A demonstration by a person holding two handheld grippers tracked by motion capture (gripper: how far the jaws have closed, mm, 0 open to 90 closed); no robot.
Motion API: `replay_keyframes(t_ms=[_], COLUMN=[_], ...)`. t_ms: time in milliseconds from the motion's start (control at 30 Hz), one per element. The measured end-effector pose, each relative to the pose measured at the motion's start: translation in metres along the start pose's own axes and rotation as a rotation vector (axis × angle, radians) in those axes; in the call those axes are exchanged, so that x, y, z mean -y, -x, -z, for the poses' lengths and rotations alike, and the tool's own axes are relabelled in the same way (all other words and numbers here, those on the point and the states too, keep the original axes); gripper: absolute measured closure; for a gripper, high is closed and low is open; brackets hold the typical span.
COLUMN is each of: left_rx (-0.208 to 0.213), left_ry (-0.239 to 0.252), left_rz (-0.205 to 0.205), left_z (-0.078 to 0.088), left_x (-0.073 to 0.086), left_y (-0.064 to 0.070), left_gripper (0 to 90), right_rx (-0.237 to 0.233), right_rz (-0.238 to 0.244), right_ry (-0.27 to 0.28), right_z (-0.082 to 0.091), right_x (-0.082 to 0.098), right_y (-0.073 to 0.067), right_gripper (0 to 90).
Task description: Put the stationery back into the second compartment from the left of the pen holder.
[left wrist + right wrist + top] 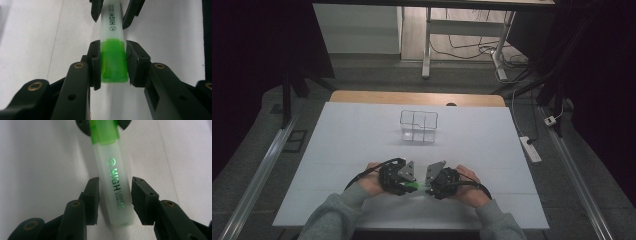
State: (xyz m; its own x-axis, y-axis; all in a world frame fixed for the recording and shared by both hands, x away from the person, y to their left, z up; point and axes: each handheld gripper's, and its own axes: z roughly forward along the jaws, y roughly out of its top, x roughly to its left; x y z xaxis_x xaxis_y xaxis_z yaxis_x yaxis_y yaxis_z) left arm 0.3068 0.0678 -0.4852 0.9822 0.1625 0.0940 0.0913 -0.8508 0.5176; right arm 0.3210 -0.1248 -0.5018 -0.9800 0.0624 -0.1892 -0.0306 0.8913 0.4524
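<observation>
Near the table's front edge, left gripper point(113, 62) clamps the highlighter's point(113, 182) green cap point(113, 61); right gripper point(114, 200) straddles its light, stiff, slick barrel, not yet gripping.

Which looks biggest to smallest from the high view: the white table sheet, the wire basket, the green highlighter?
1. White table sheet, by far.
2. Wire basket.
3. Green highlighter, largely hidden between the left tool and right tool, so its true size is unsure.
</observation>
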Motion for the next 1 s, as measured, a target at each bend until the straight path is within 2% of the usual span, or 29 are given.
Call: replay_keyframes(t_ms=[100,167,200,233,267,400,433,500,700,867,1000], left_rx=[-0.005,-0.002,-0.001,-0.001,-0.004,-0.017,-0.023,-0.039,-0.079,-0.075,-0.069], left_ry=[0.001,0.014,0.021,0.029,0.036,0.068,0.076,0.1,0.182,0.241,0.27], left_rz=[-0.002,0.001,0.001,-0.001,-0.001,0.018,0.022,0.042,0.141,0.222,0.258], left_z=[0.001,0.003,0.003,0.004,0.005,0.01,0.011,0.013,0.018,0.021,0.021], left_x=[0.0,0.0,0.0,0.0,0.0,0.001,0.001,0.003,0.01,0.016,0.02], left_y=[0.0,0.0,0.0,0.0,0.0,-0.002,-0.003,-0.005,-0.013,-0.019,-0.022], left_gripper=[66.6,66.5,66.5,66.5,66.4,64.9,64.2,61.2,39.1,32.4,30.0], right_rx=[0.025,0.036,0.027,0.019,0.035,0.038,0.029,0.028,0.034,0.053,0.061], right_rz=[0.038,0.066,0.08,0.083,0.092,0.094,0.074,0.055,-0.04,-0.115,-0.165], right_ry=[-0.027,-0.024,-0.015,-0.021,-0.019,-0.004,0.03,0.041,0.127,0.197,0.242], right_z=[-0.005,-0.004,-0.004,-0.004,-0.003,0.001,0.0,0.003,0.012,0.019,0.022], right_x=[-0.004,-0.004,-0.003,-0.004,-0.003,-0.003,-0.001,0.0,0.008,0.013,0.017], right_y=[-0.003,-0.003,-0.003,-0.003,-0.004,-0.005,-0.006,-0.004,0.005,0.011,0.014], right_gripper=[62.0,63.2,63.7,64.1,64.5,66.0,66.2,66.4,66.4,66.4,66.4])
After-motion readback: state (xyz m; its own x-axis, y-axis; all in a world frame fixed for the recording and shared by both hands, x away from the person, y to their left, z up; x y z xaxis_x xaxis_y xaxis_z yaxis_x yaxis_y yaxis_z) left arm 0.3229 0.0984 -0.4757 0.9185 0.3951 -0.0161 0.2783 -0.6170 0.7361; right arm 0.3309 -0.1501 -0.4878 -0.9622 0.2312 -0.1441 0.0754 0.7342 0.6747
